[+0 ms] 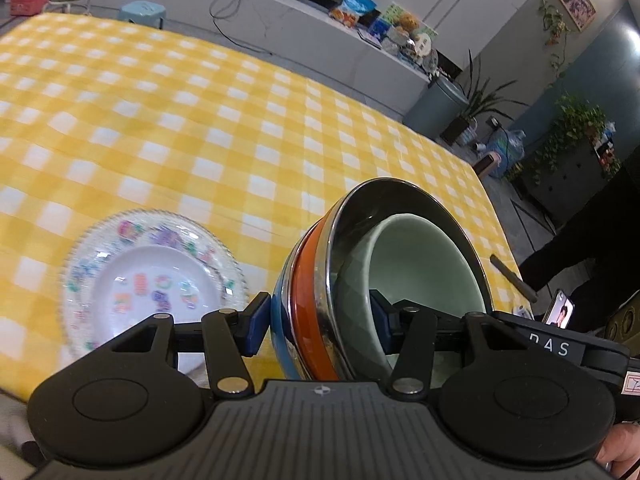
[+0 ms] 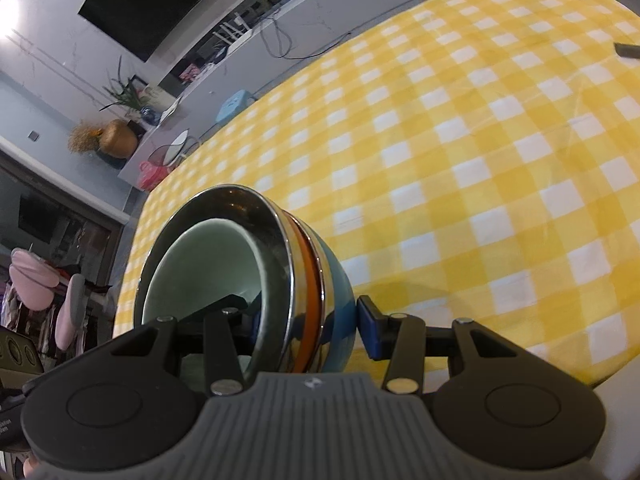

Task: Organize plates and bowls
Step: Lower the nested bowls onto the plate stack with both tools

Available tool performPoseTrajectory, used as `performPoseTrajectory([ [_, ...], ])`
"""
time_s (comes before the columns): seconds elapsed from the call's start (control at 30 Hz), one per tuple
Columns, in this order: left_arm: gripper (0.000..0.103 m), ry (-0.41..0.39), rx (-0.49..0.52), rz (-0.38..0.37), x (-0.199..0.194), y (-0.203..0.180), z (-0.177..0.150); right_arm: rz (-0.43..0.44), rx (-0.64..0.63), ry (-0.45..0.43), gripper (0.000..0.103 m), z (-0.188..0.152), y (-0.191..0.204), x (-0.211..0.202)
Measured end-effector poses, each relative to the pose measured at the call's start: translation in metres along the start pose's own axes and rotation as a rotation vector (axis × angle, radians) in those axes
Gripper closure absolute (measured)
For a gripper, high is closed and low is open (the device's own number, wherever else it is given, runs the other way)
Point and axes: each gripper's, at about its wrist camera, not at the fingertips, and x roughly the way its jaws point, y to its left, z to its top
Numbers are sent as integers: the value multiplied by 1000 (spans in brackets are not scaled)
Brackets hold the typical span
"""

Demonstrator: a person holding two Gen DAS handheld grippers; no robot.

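A nested stack of bowls hangs tilted over the yellow checked table: a blue bowl outermost, then an orange bowl, a steel bowl and a pale green bowl innermost. My left gripper is shut on one side of the stack, one pad on the blue outside and the other inside the green bowl. My right gripper clamps the opposite side of the same stack the same way. A floral glass plate holding a smaller white dish lies on the cloth to the left.
The yellow checked tablecloth covers the whole table, whose far edge runs past a blue stool. A dark stick and a phone lie near the right edge. A small dark object sits far right.
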Motion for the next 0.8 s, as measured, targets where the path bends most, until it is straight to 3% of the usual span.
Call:
performPoseTrajectory([
  [0.4, 45, -40, -93, 80, -40, 55, 27, 67, -97, 88, 58, -4, 72, 35],
  [0.8, 45, 12, -190, 94, -24, 103, 26, 25, -109, 180, 58, -10, 83, 81],
])
